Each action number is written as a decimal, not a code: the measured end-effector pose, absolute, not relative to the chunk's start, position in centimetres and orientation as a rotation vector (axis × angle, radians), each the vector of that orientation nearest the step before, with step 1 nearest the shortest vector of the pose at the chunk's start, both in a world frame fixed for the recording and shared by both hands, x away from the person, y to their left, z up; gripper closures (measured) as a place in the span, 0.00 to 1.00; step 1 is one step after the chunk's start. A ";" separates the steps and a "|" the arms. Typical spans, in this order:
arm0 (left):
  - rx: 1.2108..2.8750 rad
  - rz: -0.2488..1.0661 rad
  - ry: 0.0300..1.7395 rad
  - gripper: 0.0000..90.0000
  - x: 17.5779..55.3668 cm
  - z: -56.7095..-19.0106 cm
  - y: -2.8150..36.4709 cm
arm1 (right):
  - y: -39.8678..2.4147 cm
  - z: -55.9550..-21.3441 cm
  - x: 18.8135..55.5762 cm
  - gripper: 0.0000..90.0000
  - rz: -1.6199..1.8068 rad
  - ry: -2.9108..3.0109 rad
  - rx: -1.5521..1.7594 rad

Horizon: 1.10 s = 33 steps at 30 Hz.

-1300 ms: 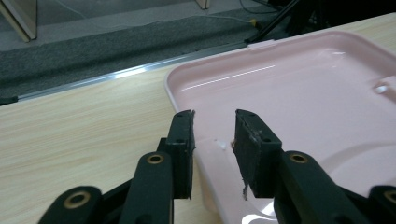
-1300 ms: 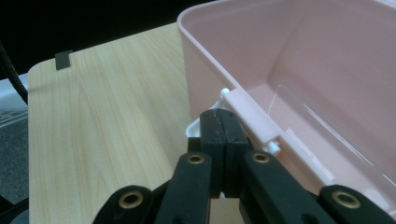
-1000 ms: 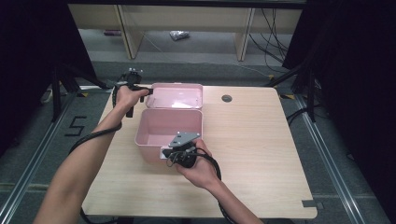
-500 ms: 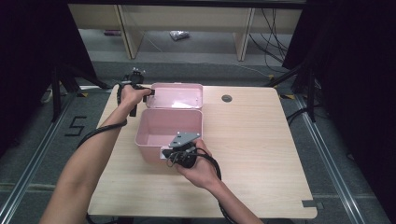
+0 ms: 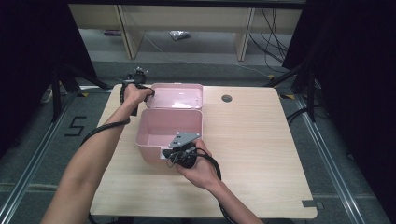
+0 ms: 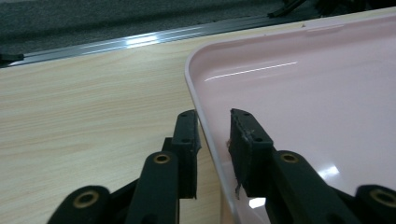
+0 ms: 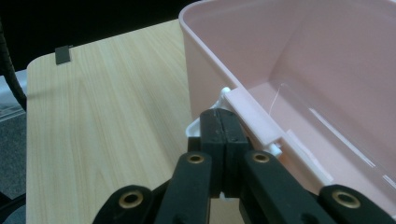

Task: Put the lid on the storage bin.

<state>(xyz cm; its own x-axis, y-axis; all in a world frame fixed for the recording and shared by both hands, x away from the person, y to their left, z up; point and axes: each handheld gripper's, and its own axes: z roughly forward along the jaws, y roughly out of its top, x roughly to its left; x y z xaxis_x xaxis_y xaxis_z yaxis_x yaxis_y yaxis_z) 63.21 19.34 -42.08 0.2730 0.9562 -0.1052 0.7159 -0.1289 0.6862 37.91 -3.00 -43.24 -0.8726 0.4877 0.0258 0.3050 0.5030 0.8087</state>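
Observation:
A pink plastic box (image 5: 170, 126) stands open on the wooden table (image 5: 252, 140), its lid (image 5: 180, 95) folded back flat behind it. My left gripper (image 5: 149, 92) is at the lid's left edge. In the left gripper view its jaws (image 6: 215, 135) straddle the rim of the lid (image 6: 303, 93); they have just been closing and a small gap still shows. My right gripper (image 5: 169, 152) is at the box's front wall. In the right gripper view it (image 7: 224, 130) is shut, tips against the white latch (image 7: 254, 116) of the box (image 7: 303, 60).
A round cable hole (image 5: 227, 98) sits in the table behind the box to the right. A dark tape mark (image 5: 309, 203) lies near the front right corner. Black cables trail from both grippers over the table's near edge.
My left hand has edged slightly right onto the lid's left edge. The right hand and the box have stayed put.

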 end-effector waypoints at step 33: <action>1.800 0.477 1.589 0.95 62.4 -40.0 19.2 | -2.9 -43.4 37.9 1.00 1.310 2.547 0.674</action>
